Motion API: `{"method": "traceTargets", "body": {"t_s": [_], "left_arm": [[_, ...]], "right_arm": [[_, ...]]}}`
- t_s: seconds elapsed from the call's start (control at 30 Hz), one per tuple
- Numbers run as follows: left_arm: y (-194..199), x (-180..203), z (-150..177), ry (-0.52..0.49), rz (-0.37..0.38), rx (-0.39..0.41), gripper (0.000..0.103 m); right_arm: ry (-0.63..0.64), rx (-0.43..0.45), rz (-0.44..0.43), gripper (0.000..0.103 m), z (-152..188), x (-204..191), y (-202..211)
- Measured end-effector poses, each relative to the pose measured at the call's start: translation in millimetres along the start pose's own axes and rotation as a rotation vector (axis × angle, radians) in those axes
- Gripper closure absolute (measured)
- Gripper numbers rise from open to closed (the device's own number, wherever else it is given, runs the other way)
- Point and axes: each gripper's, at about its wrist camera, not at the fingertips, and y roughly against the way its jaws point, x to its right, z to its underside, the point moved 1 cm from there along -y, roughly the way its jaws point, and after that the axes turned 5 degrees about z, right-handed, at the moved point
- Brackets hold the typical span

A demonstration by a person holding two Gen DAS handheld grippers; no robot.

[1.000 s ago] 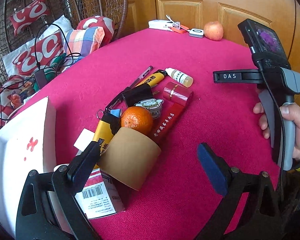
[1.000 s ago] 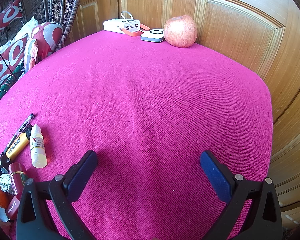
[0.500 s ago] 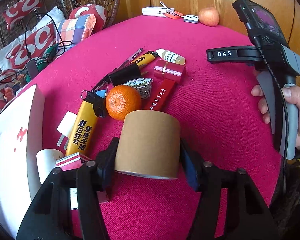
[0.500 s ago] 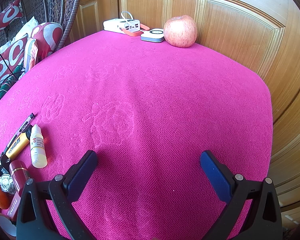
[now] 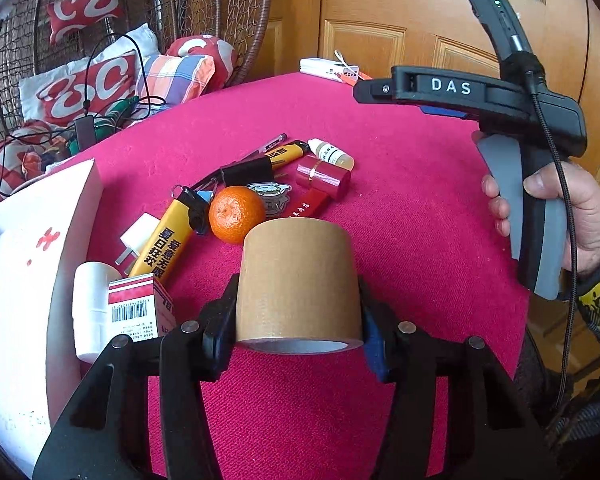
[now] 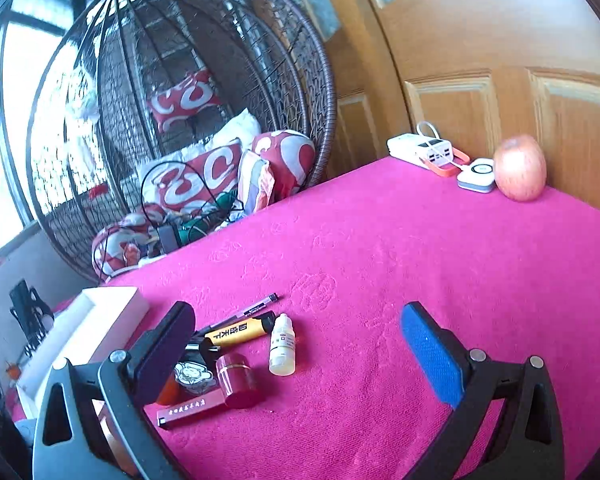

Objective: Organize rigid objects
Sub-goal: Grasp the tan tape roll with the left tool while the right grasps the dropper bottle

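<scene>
My left gripper (image 5: 296, 300) is shut on a brown tape roll (image 5: 298, 276), pads pressed on both its sides, the roll upright just above the pink tablecloth (image 5: 400, 248). Behind it lie an orange (image 5: 236, 218), a yellow lighter (image 5: 166, 246), a red cylinder (image 5: 322, 176), a dropper bottle (image 5: 332, 154) and a pen (image 5: 260, 148). My right gripper (image 6: 298, 312) is open with nothing between its fingers, hovering above the dropper bottle (image 6: 281, 344) and red cylinder (image 6: 238, 380). In the left wrist view a hand (image 5: 580, 208) holds the right gripper (image 5: 452, 92) at the right.
A white box (image 5: 32, 280) stands at the left, with a red-and-white carton (image 5: 138, 308) and a white bottle (image 5: 90, 304) beside it. At the table's far edge sit an apple (image 6: 520, 168) and a power strip (image 6: 420, 148). A wicker hanging chair (image 6: 180, 100) with cushions is beyond the table.
My left gripper closed on the tape roll, which now stands upright between the pads. The right gripper rose and swung left, so its view now takes in the object cluster and the chair.
</scene>
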Motion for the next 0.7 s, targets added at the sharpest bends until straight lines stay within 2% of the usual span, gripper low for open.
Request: {"method": "traceTargets", "body": {"t_s": [0.03, 0.07, 0.13, 0.2, 0.27, 0.33, 0.4, 0.5, 0.53, 0.57, 0.7], "left_arm": [[1.9, -1.9, -0.2, 0.011, -0.007, 0.009, 0.051], [4.8, -4.1, 0.8, 0.023, -0.011, 0.018, 0.051], [9.3, -7.2, 0.6, 0.037, -0.013, 0.03, 0.051], [12.8, -10.0, 0.5, 0.043, -0.02, 0.039, 0.051], [15.7, -11.9, 0.5, 0.049, -0.02, 0.045, 0.051], [18.0, -12.1, 0.6, 0.051, -0.018, 0.051, 0.051], [19.5, -10.8, 0.1, 0.048, -0.018, 0.057, 0.051], [21.9, -10.0, -1.1, 0.05, -0.016, 0.067, 0.051], [22.6, -9.6, -1.5, 0.052, -0.016, 0.071, 0.051], [23.9, -10.0, -2.0, 0.053, -0.016, 0.076, 0.051], [30.7, -10.9, -3.1, 0.06, -0.025, 0.097, 0.051]], "right_arm": [[0.067, -0.051, 0.059, 0.0, -3.2, -7.2, -19.5], [0.064, -0.106, 0.068, 0.0, -4.6, -7.2, -36.0], [0.02, -0.202, 0.053, 0.0, -3.8, -2.7, -64.6], [-0.017, -0.23, 0.0, 0.004, -1.2, -4.4, -63.5], [0.016, -0.254, -0.013, 0.021, 1.9, -11.4, -68.9], [0.068, -0.28, -0.008, 0.045, 4.4, -20.7, -78.1], [0.094, -0.3, 0.0, 0.055, 8.3, -24.9, -83.5], [0.151, -0.281, 0.014, 0.065, 10.4, -30.1, -79.2], [0.158, -0.277, 0.004, 0.078, 11.5, -30.2, -77.2], [0.153, -0.276, -0.006, 0.085, 11.3, -29.1, -76.2], [0.067, -0.255, -0.042, 0.084, 7.9, -15.6, -69.2]]}}
